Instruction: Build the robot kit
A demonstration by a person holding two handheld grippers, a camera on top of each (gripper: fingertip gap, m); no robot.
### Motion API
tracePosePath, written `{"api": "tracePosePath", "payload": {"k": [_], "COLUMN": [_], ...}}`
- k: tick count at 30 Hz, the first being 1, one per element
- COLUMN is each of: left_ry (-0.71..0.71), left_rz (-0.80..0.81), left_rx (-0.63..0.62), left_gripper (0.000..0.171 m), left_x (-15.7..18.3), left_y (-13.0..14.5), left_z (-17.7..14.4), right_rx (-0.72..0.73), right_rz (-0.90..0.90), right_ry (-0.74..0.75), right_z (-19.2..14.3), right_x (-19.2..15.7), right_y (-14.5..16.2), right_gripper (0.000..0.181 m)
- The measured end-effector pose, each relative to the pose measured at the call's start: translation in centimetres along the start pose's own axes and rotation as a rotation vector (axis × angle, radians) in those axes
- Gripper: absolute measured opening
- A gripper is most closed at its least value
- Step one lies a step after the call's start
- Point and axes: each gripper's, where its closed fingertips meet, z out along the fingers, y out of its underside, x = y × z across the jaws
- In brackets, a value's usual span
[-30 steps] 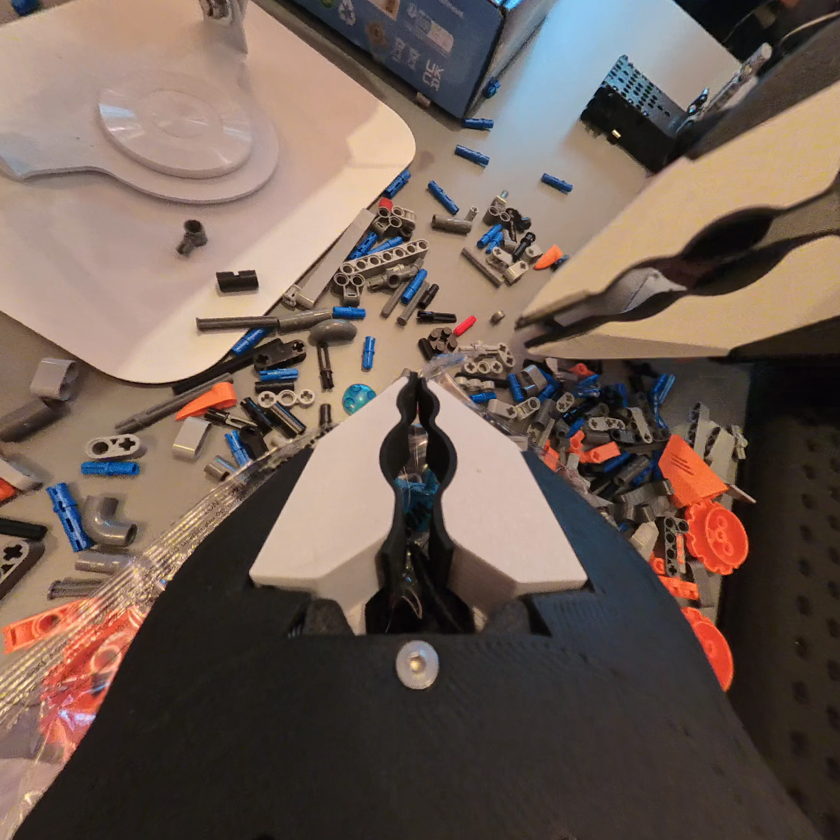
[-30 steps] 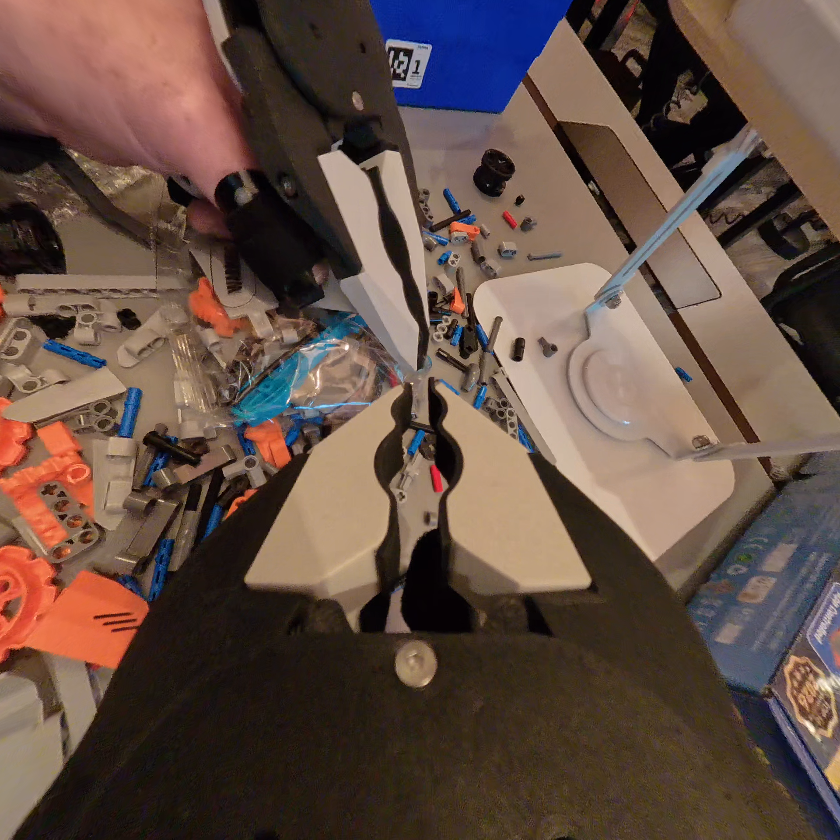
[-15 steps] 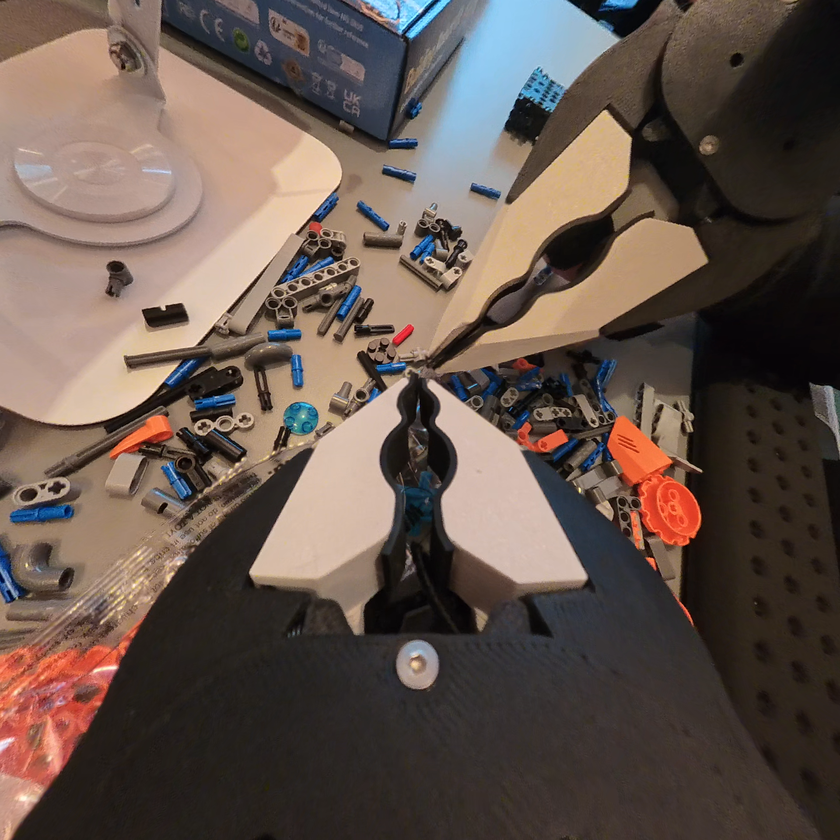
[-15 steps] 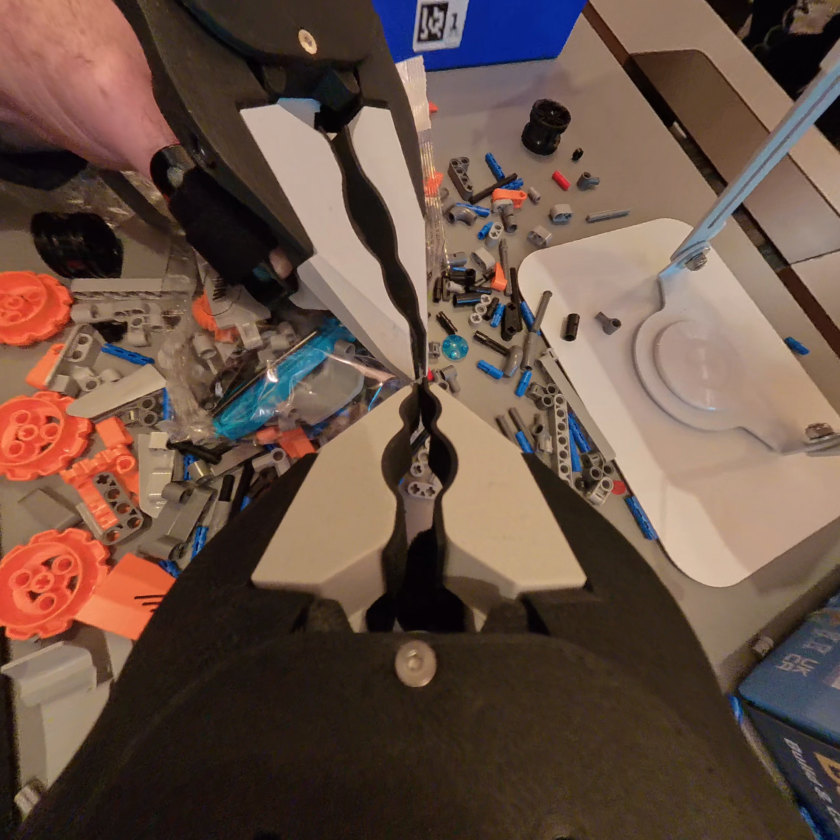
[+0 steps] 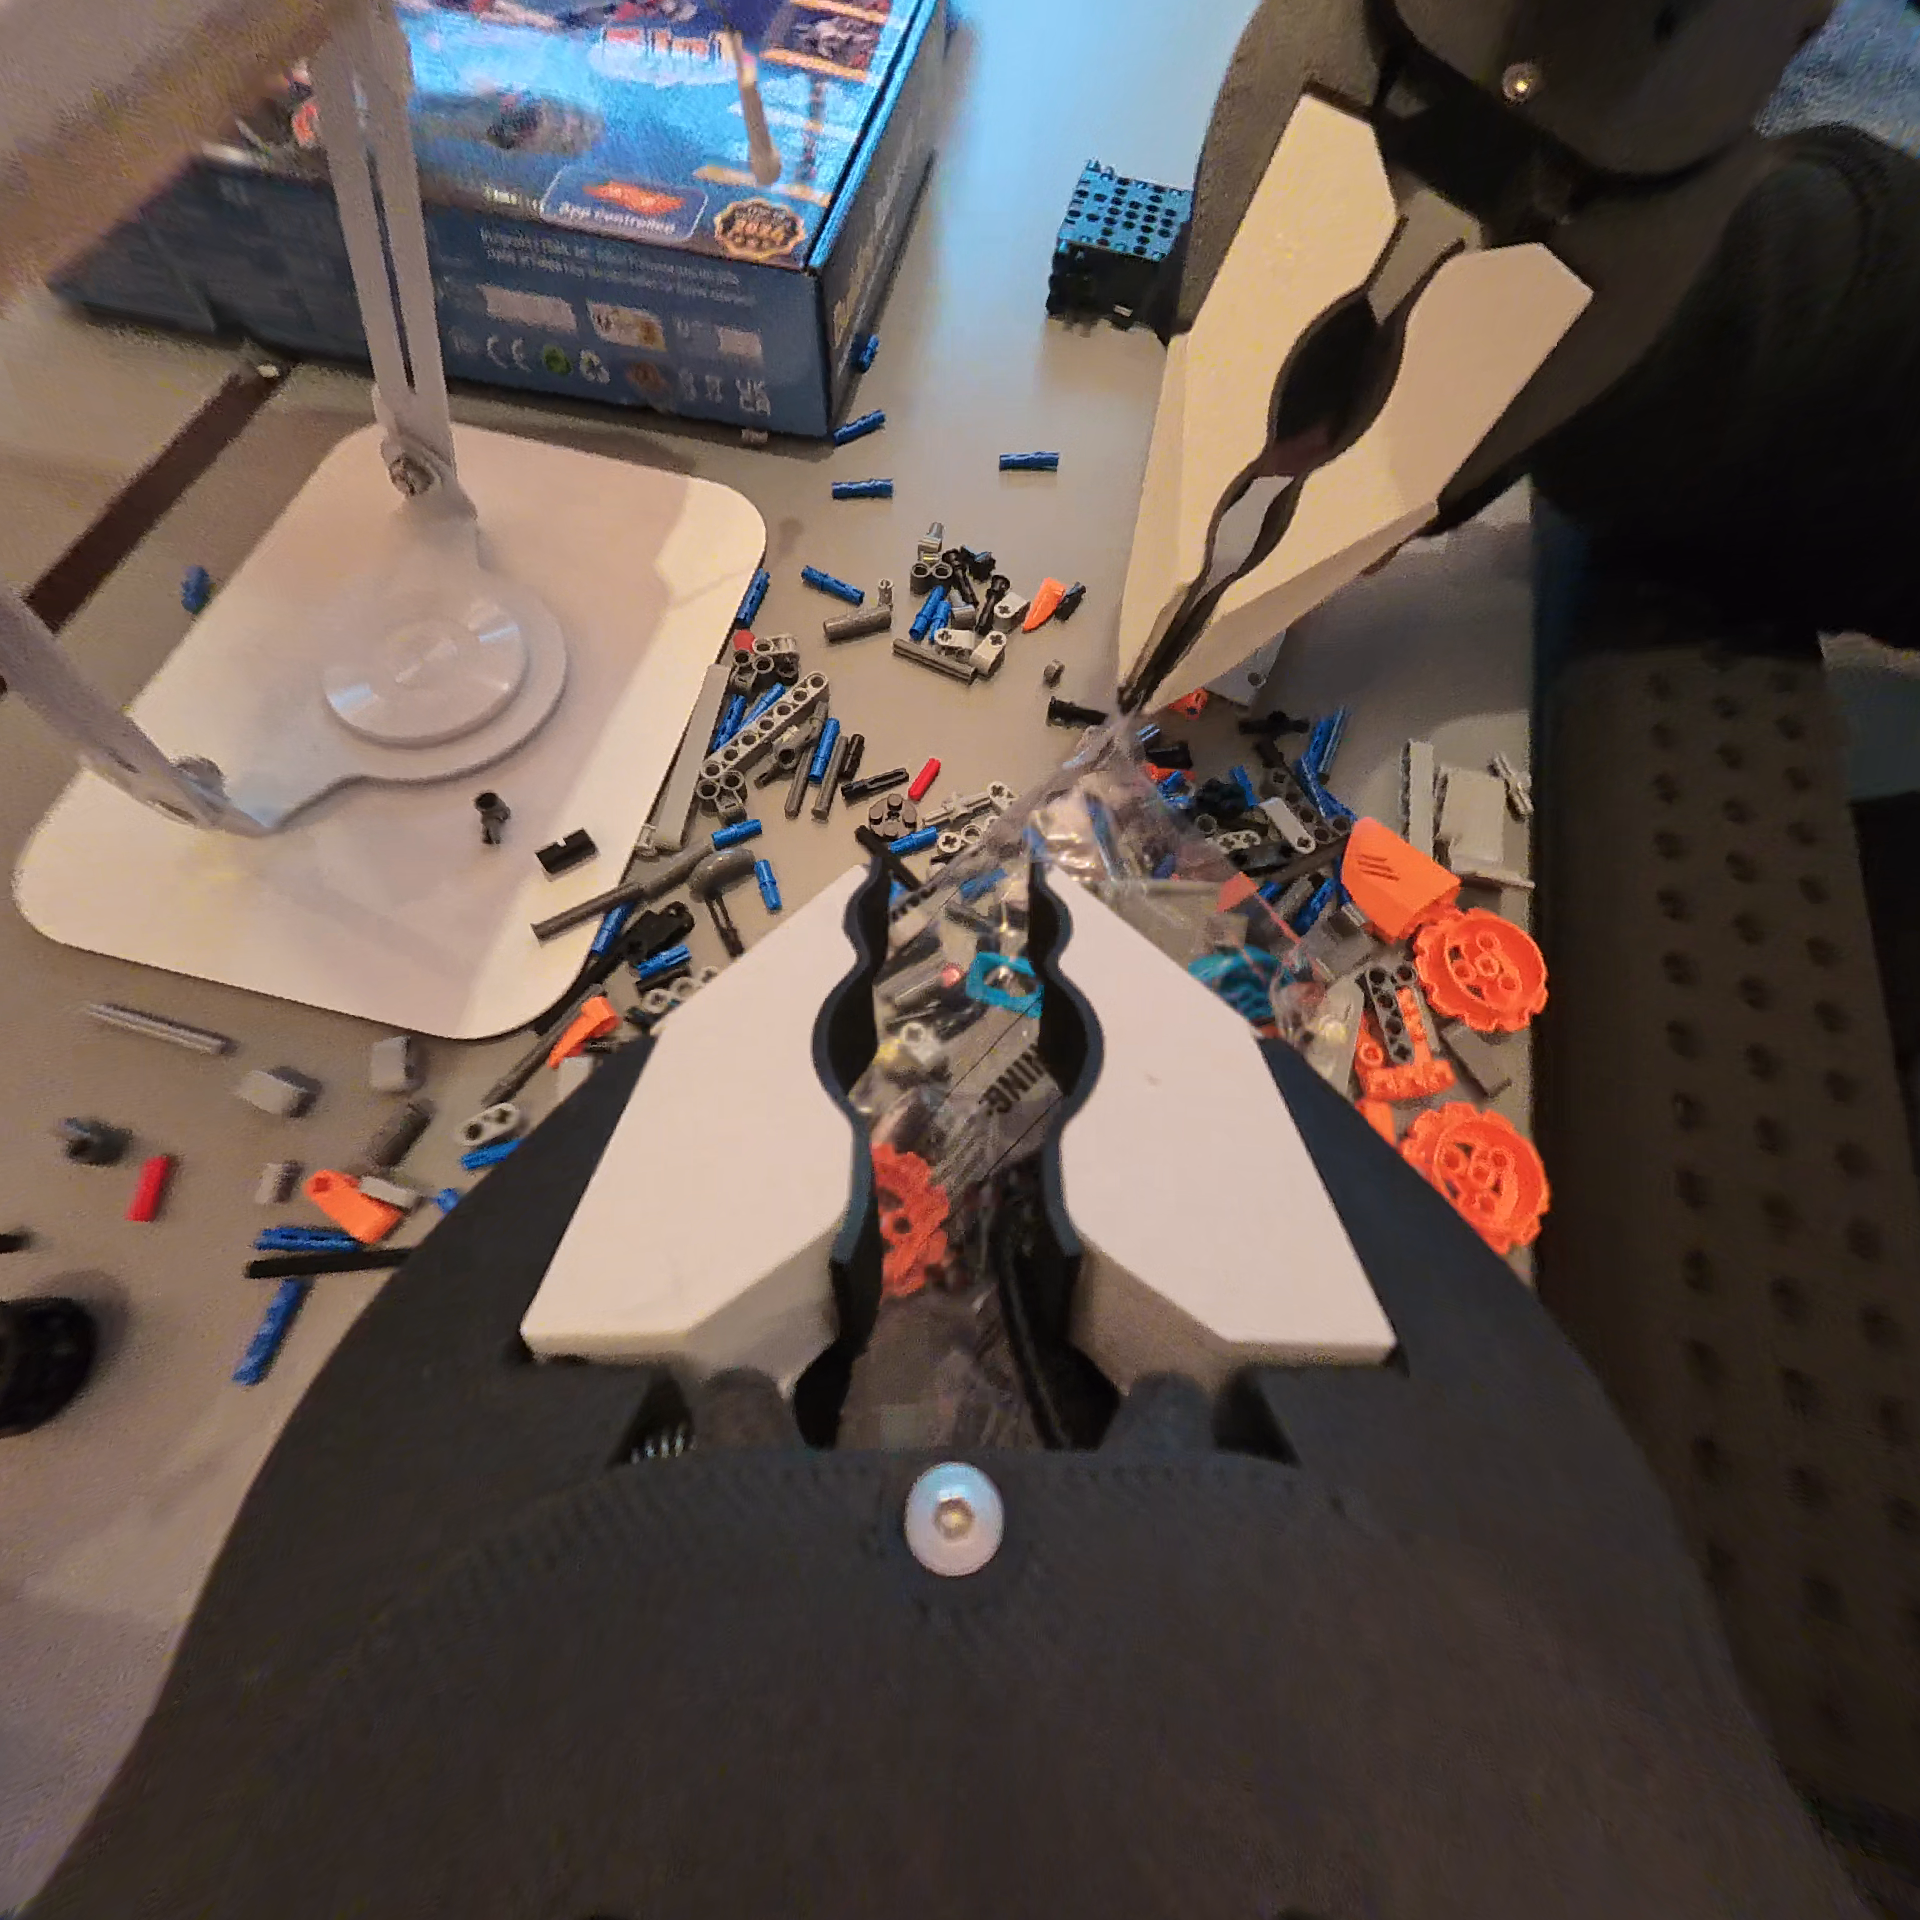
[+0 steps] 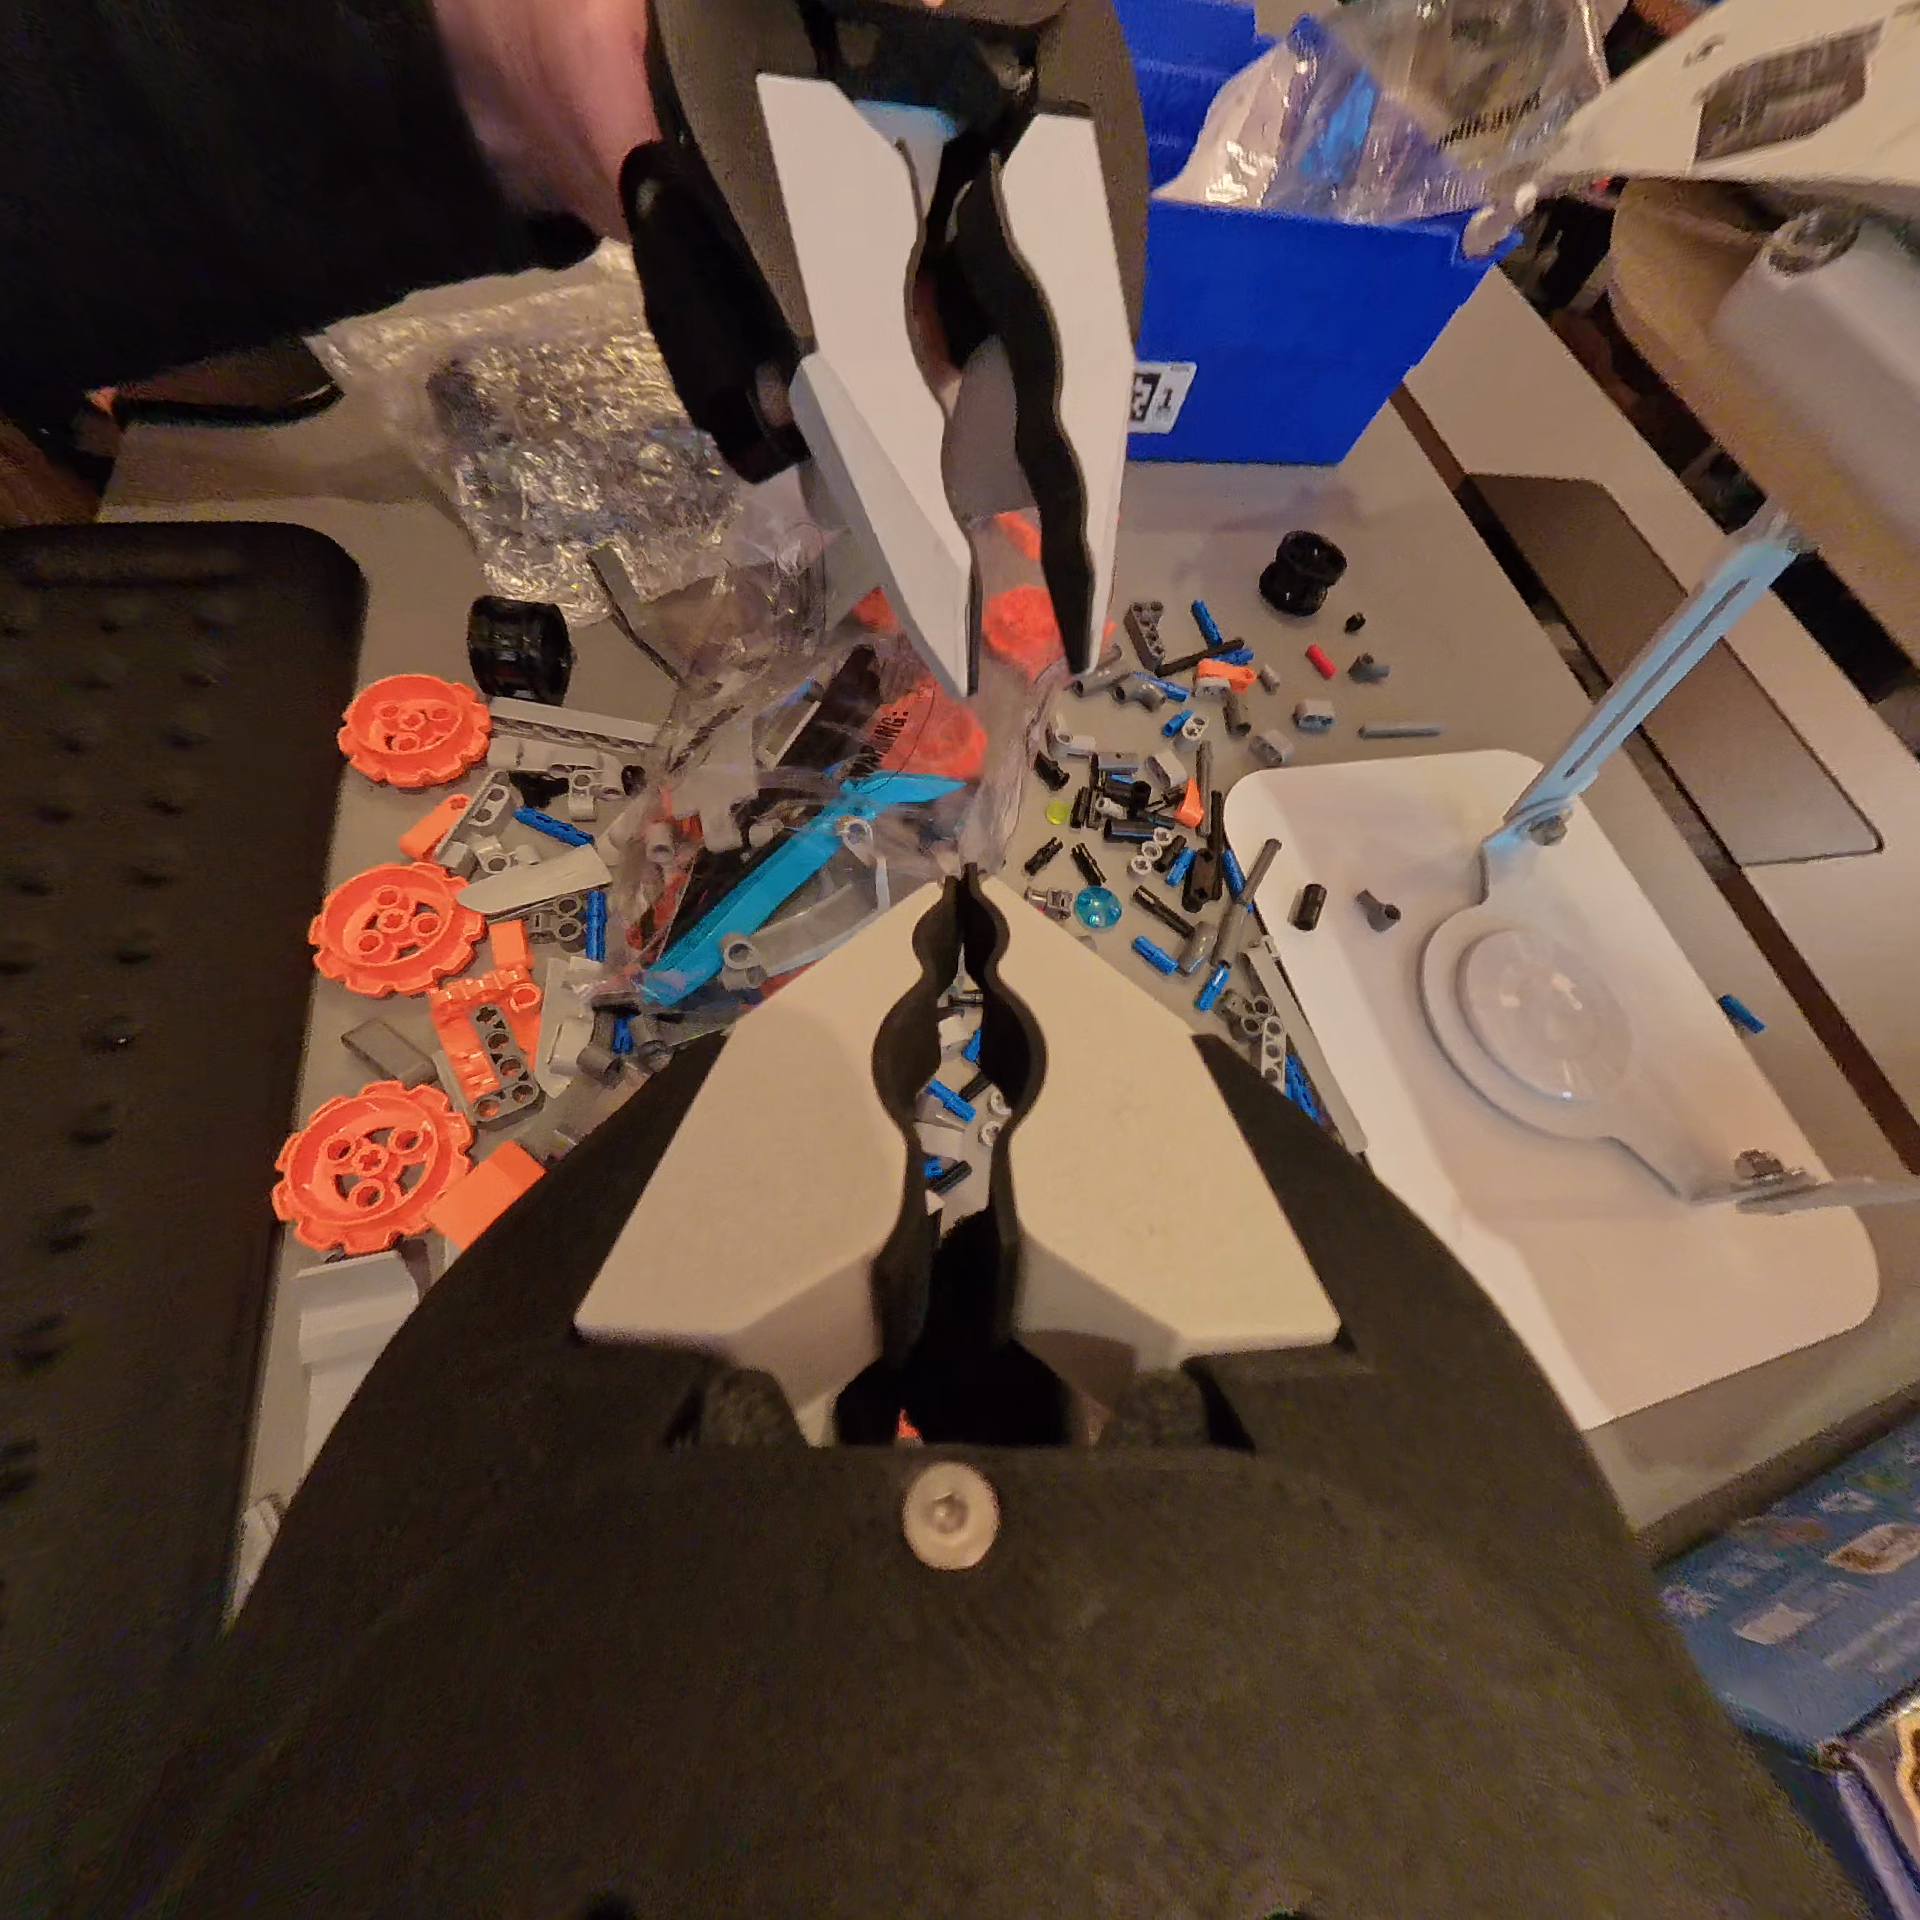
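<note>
A clear plastic bag point(image 5: 1101, 831) of small building pieces, with a turquoise part inside, hangs between the two grippers just above the grey table point(image 5: 1039, 343). My left gripper point(image 5: 961, 883) is open, and the bag shows in the gap between its white fingers. My right gripper point(image 6: 961, 878) is shut on the bag's point(image 6: 790, 821) corner. In the left wrist view the right gripper point(image 5: 1132, 701) comes in from the upper right and pinches that corner. In the right wrist view the left gripper point(image 6: 1023, 675) reaches down from the top, held by a hand, its fingers apart over the bag.
Loose blue, grey, black and orange pieces point(image 5: 790, 727) cover the table. Orange gears point(image 6: 390, 930) lie beside a black perforated mat point(image 6: 156, 831). A white lamp base point(image 5: 312, 831) sits to one side. A blue printed box point(image 5: 644, 260), a blue bin point(image 6: 1299, 332) and another bag point(image 6: 561, 447) stand farther back.
My left gripper has opened; it was shut on the bag before. Both grippers have risen and drawn apart. The right gripper still pinches the bag's corner.
</note>
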Motion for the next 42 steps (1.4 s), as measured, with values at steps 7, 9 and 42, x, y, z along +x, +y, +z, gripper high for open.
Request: {"api": "tracePosePath", "payload": {"k": [7, 9, 42], "left_ry": [-0.037, -0.036, -0.076], "left_rz": [0.168, 0.200, 0.132], "left_rx": [-0.125, -0.161, -0.240], "left_gripper": [0.020, 0.004, 0.011], "left_x": [-0.5, -0.6, -3.5], "left_y": [-0.1, 0.2, 1.9], "left_z": [-1.5, -1.3, -0.1], "right_rx": [0.036, 0.044, -0.209], "right_rz": [-0.050, -0.036, 0.256], "right_ry": [-0.053, -0.071, -0.181], "right_z": [-0.9, -1.0, 6.5], "right_x": [-1.1, -1.3, 2.7], "right_y": [-1.0, -1.1, 1.4], "right_gripper": [0.000, 0.000, 0.000]}}
